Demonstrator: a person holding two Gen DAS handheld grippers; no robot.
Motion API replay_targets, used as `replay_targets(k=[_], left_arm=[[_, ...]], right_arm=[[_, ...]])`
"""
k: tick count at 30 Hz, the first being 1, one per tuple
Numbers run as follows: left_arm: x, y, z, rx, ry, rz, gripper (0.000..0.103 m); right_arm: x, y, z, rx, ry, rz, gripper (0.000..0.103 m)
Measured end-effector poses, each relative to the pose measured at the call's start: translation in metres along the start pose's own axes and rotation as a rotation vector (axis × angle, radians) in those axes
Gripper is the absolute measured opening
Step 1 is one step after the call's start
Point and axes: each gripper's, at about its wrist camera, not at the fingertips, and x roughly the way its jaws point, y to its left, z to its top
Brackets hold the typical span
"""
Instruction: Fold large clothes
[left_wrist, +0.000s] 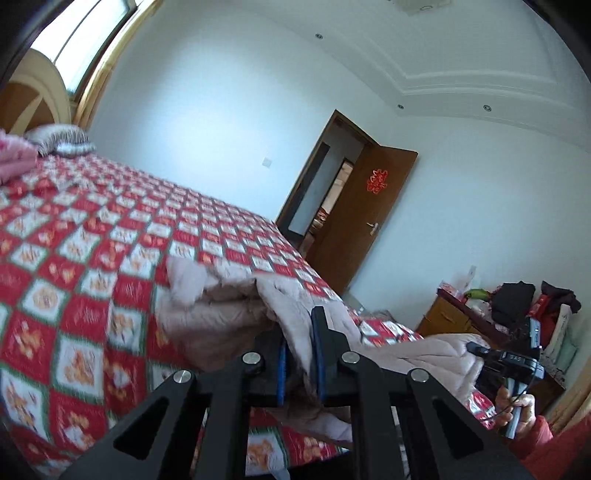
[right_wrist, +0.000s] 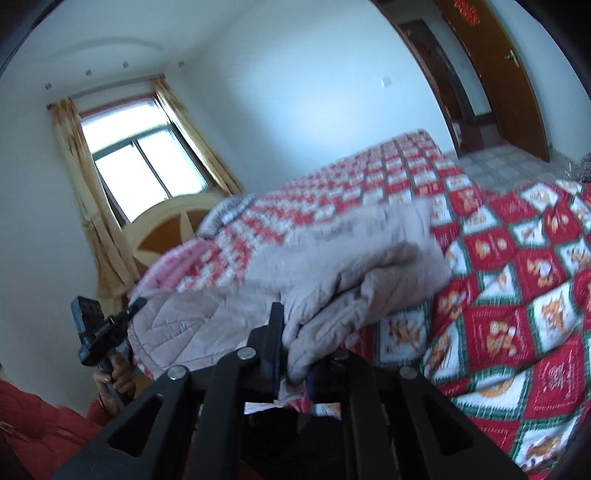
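Presently we list one quilted beige garment (left_wrist: 236, 306), large and padded, bunched near the foot edge of the bed (left_wrist: 74, 236), its near hem raised off the red-and-white check cover.

Left hand-held gripper (left_wrist: 301, 354): narrow, clamped on a fold of the hem. Right hand-held gripper (right_wrist: 291, 354): narrow, likewise pinching beige cloth.

Handling note: we judge the lift goes best with both corners level and the hem taut between them, so the bulk hangs free before we carry it over.

Left wrist view only: the open door (left_wrist: 362, 221), a cluttered side cabinet (left_wrist: 454, 317), the person's right hand (left_wrist: 517, 410). Right wrist view only: the window (right_wrist: 144, 166), the headboard (right_wrist: 166, 229), the left hand (right_wrist: 118, 376).
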Motion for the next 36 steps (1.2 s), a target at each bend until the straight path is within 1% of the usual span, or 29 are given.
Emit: replay_targets(k=[4,6,9,12,13,15,18,21,22,24,25,26,28,30,33,36], left_arm=[[0.033,0.009,0.039,-0.033,0.006,0.046,0.011],[0.059,0.016,0.061,-0.050,0.015,0.097,0.011],[0.107,0.030,0.087,-0.062,0.055,0.185,0.011],[0.159,0.047,0.105,-0.066,0.107,0.262,0.011],[0.169,0.050,0.108,-0.068,0.118,0.277,0.011],[0.203,0.070,0.112,-0.089,0.143,0.311,0.012],[0.253,0.100,0.114,-0.141,0.187,0.360,0.012],[0.301,0.128,0.107,-0.170,0.243,0.426,0.015],[0.319,0.141,0.100,-0.175,0.268,0.464,0.015],[0.341,0.158,0.088,-0.188,0.303,0.514,0.016],[0.350,0.165,0.083,-0.195,0.315,0.531,0.018],[0.358,0.173,0.077,-0.208,0.325,0.541,0.019],[0.366,0.183,0.066,-0.220,0.326,0.540,0.021],[0.370,0.190,0.055,-0.210,0.305,0.528,0.022],[0.375,0.201,0.038,-0.236,0.253,0.501,0.022],[0.383,0.201,0.035,-0.249,0.258,0.504,0.023]], right_arm=[[0.014,-0.009,0.037,0.019,-0.059,0.010,0.012],[0.029,-0.016,0.056,0.029,-0.076,0.012,0.012],[0.066,-0.034,0.089,0.091,-0.073,0.034,0.012],[0.116,-0.054,0.121,0.121,-0.065,0.001,0.012],[0.128,-0.061,0.127,0.131,-0.065,-0.010,0.012],[0.155,-0.075,0.139,0.140,-0.059,-0.039,0.012],[0.204,-0.101,0.149,0.156,-0.039,-0.085,0.013],[0.254,-0.131,0.148,0.152,-0.013,-0.179,0.015],[0.263,-0.138,0.146,0.149,-0.008,-0.196,0.018],[0.291,-0.155,0.139,0.135,0.012,-0.252,0.020],[0.307,-0.165,0.133,0.127,0.029,-0.280,0.025],[0.317,-0.173,0.128,0.124,0.044,-0.294,0.026],[0.330,-0.185,0.118,0.110,0.049,-0.307,0.027],[0.334,-0.192,0.109,0.093,0.034,-0.312,0.027],[0.335,-0.204,0.103,0.137,0.002,-0.295,0.027],[0.341,-0.215,0.102,0.178,0.025,-0.292,0.027]])
